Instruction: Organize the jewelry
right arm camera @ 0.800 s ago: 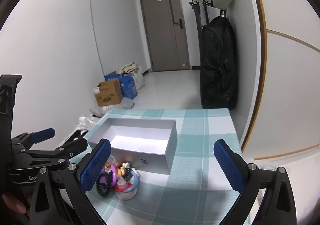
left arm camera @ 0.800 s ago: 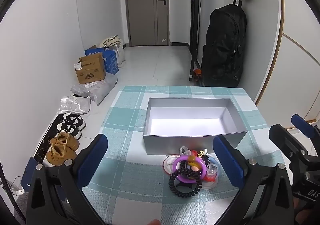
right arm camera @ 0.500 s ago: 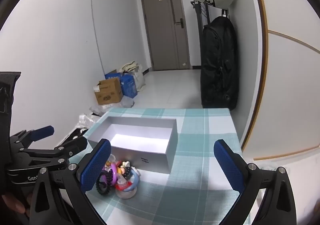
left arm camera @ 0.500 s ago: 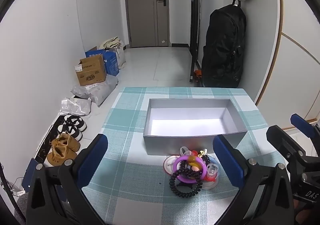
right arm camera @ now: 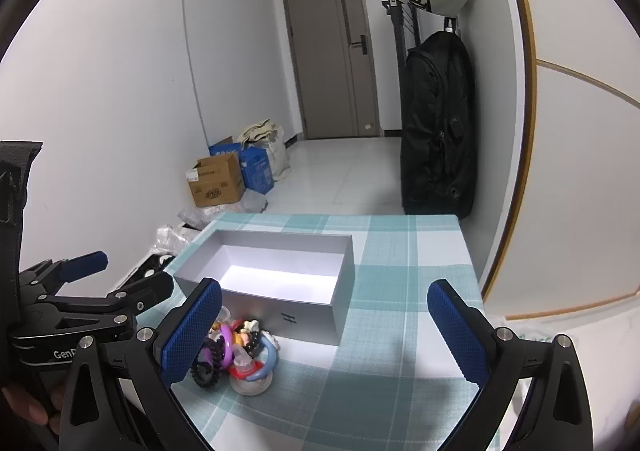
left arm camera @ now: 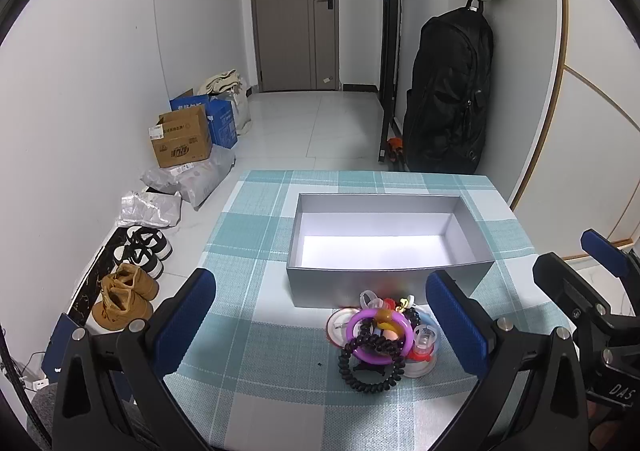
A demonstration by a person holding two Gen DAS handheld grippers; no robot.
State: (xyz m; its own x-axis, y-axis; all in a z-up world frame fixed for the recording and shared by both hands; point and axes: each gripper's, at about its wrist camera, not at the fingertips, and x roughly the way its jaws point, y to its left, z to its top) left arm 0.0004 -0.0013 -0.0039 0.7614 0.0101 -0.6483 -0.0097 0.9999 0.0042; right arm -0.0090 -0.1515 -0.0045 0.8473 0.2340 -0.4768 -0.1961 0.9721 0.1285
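Tabletop (left arm camera: 256,351), teal plaid cloth. Grey box (left arm camera: 390,283), open-topped, at centre. Jewelry heap (left arm camera: 380,339) at the box's 6 o'clock, touching its near wall: purple bangle, black coil band, smaller pieces indistinct. Left gripper (left arm camera: 320,321), right gripper (right arm camera: 324,327): both released, holding nothing.

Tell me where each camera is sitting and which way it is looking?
Left wrist: sits on the left gripper, looking forward over the jewelry pile and grey box; the right gripper shows at right.
Right wrist: sits on the right gripper, looking forward over the teal checked tablecloth; the left gripper shows at left.
Both share pile, box, tablecloth, door, black backpack.
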